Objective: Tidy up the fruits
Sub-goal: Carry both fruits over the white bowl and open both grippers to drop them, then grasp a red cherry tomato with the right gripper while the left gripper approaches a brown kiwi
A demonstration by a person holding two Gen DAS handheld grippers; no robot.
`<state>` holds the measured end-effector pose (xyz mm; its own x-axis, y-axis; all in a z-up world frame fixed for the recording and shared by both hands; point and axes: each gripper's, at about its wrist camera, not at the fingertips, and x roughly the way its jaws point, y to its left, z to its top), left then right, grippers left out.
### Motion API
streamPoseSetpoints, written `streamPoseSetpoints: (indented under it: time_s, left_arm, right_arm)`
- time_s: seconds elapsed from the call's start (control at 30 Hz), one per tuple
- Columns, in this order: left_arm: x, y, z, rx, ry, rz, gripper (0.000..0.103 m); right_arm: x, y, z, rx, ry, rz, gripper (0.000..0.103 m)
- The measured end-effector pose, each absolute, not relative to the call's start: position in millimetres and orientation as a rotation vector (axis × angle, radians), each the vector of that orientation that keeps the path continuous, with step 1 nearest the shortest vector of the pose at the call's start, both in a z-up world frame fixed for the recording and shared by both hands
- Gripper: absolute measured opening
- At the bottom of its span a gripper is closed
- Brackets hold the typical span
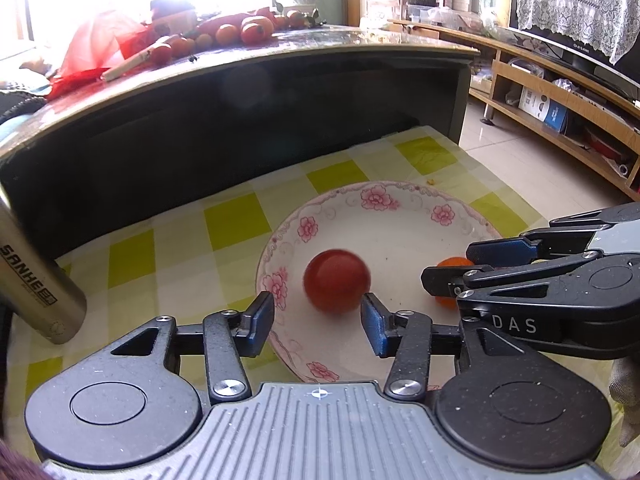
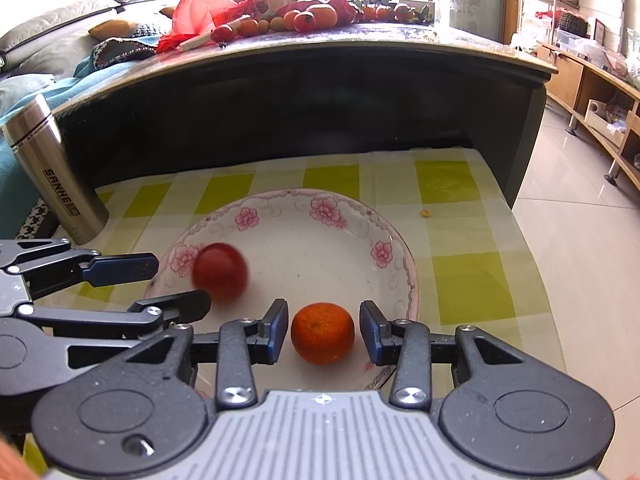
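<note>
Left wrist view is showing your left gripper [image 1: 318, 322] hanging with its jaws spread wide over the near rim of the floral plate [image 1: 400, 216], gripping nothing. A red tomato [image 1: 337, 281] is sitting inside the plate just beyond the blue fingertips [image 1: 260, 322], its outline smeared with blur; whether the right-hand pad is touching it, you cannot tell from here. Your right gripper [image 1: 452, 268] is reaching in from the side, its fingers partly covering an orange [image 1: 454, 262].

From the right wrist view, your right gripper [image 2: 324, 330] is also standing wide, and the orange [image 2: 322, 332] is lying between its two pads on the plate's near side, with a sliver of gap showing on each side, so you are gripping nothing there. The tomato [image 2: 220, 272] is resting toward the plate's left side, blurred, close beside the left gripper [image 2: 178, 284] coming in from the left edge.

You are working on a yellow-checked tablecloth [image 2: 468, 280], with a steel flask [image 2: 56, 184] standing well left of the plate [image 2: 288, 208]. More fruit [image 2: 308, 18] is lying heaped on the dark counter [image 2: 360, 44] behind, next to a red plastic bag [image 2: 200, 10].
</note>
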<state>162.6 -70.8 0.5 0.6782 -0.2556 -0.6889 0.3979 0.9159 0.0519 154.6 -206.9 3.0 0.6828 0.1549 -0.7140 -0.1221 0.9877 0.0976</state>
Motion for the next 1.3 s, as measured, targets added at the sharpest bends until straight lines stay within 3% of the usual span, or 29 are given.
streamPoseSetpoints:
  time_s: [0.7, 1.3]
  left_arm:
    - [133, -24, 19, 0.161, 0.733, -0.326, 0.062]
    - [64, 32, 15, 0.229, 0.8, -0.298, 0.071]
  right_arm:
    - [134, -211, 31, 0.125, 0.747, 0.171, 0.045]
    - [60, -164, 21, 0.0, 0.859, 0.28, 0.05]
